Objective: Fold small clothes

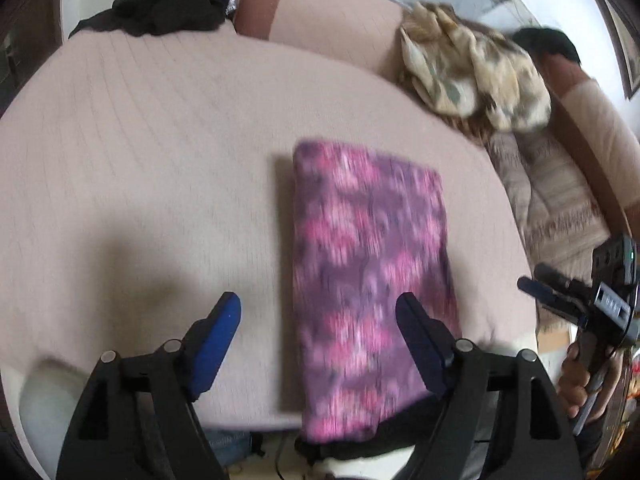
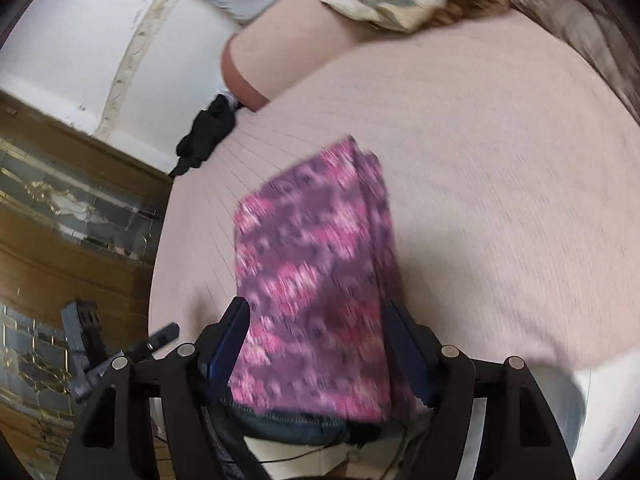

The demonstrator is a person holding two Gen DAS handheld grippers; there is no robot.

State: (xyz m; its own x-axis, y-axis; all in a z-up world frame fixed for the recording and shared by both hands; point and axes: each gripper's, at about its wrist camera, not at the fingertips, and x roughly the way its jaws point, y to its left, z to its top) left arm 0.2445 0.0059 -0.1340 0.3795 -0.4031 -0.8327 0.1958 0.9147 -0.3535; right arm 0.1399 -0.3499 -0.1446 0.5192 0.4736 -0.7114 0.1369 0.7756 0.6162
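A folded pink and purple floral garment (image 1: 372, 276) lies as a long rectangle on the beige bedspread (image 1: 160, 168), its near end at the bed's front edge. My left gripper (image 1: 320, 314) is open and empty above the garment's left edge; its right finger (image 1: 420, 344) is over the cloth. In the right wrist view the same garment (image 2: 316, 280) shows between my right gripper's (image 2: 318, 320) open blue fingers (image 2: 230, 340), which straddle its near end without pinching it. The right gripper also shows at the far right of the left wrist view (image 1: 528, 286).
A black garment (image 1: 160, 10) lies at the bed's far left corner. A cream and brown patterned cloth heap (image 1: 476, 76) sits at the back right by a pillow (image 1: 332, 20). A quilted blanket (image 1: 552, 196) lies along the right side. Wooden furniture (image 2: 60, 220) stands left of the bed.
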